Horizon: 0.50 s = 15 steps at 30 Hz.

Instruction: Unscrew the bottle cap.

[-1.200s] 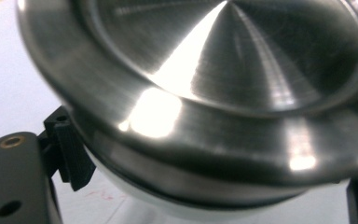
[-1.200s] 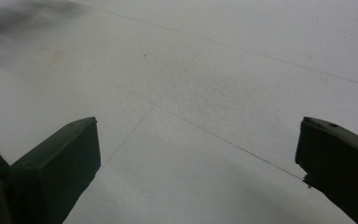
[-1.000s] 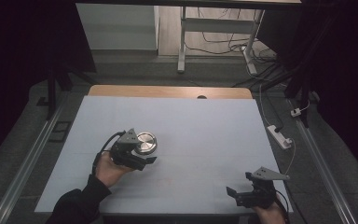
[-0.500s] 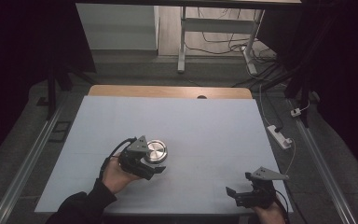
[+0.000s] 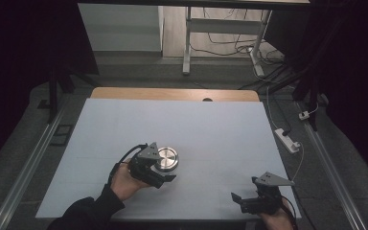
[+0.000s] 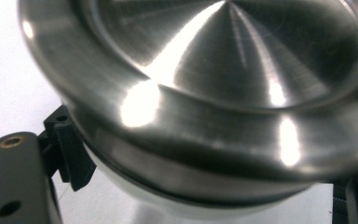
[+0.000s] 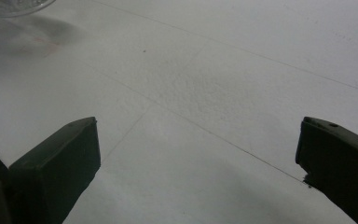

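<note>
Dim room around a pale tabletop (image 5: 211,124), wooden edge at the far side, cables and a power strip (image 5: 287,140) on the floor to the right; metal rails run along both sides.

Object in hand: a round brushed-steel lidded container (image 5: 166,158), near the front-left of the tabletop, upright as far as the high view shows; in the left gripper view its domed lid (image 6: 223,60) sits close to the camera, a dark seam under the rim and a paler body below.

Left hand-held gripper (image 5: 165,178): jaws drawn in as tight as they go, clamped on the container's near side at the rim, one ribbed pad (image 6: 72,154) against the seam.

Right hand-held gripper (image 5: 238,197): jaws spread wide, nothing between them, resting at the front-right corner, well apart from the container.

Handling judgement: rigid metal, probably some weight for its size; polished surface likely slippery, so a grip at the rim lip or seam is safer than on the smooth dome; lid may lift off separately if pulled upward.

Change from the earlier frames: container and left hand-held gripper have shifted rightward and slightly nearer the front edge; right hand-held gripper unchanged.
</note>
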{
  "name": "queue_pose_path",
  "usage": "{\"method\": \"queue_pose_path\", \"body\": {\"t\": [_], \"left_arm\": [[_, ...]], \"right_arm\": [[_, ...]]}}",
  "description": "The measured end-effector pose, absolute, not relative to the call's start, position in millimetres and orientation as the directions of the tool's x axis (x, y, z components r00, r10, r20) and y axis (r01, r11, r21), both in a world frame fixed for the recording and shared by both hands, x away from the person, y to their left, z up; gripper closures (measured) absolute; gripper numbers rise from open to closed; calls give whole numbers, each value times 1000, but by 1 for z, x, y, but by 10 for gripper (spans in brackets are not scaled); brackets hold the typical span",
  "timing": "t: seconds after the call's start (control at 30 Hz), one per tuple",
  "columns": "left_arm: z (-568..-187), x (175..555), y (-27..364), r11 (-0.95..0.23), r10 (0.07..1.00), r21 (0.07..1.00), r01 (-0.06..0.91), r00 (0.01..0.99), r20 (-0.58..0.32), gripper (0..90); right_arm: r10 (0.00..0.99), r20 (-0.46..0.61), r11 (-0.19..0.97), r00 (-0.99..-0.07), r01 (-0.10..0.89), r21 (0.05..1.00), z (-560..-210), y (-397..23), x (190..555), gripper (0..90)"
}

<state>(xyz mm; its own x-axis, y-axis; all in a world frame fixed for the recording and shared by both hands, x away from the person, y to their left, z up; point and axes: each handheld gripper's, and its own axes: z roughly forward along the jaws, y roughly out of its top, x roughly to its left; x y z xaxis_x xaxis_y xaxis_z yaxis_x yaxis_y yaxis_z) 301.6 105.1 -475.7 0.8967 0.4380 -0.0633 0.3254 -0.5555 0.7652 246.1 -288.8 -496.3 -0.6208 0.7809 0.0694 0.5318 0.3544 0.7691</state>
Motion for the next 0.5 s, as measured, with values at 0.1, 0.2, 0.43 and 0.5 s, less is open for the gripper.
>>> {"method": "queue_pose_path", "body": {"t": [0.1,0.2,0.43,0.5], "left_arm": [[-476,302,106,-552,441,767,327,895,-64,153],[-476,302,106,-546,443,770,330,894,-69,153],[-477,303,106,-544,441,771,331,895,-73,153],[-477,303,105,-543,440,772,331,895,-74,153]], "right_arm": [[774,72,351,-629,521,778,-492,-286,245,0],[765,64,357,-641,504,786,-488,-283,244,0],[732,58,371,-679,467,802,-481,-273,244,0],[717,62,377,-694,461,803,-479,-270,245,0]]}}
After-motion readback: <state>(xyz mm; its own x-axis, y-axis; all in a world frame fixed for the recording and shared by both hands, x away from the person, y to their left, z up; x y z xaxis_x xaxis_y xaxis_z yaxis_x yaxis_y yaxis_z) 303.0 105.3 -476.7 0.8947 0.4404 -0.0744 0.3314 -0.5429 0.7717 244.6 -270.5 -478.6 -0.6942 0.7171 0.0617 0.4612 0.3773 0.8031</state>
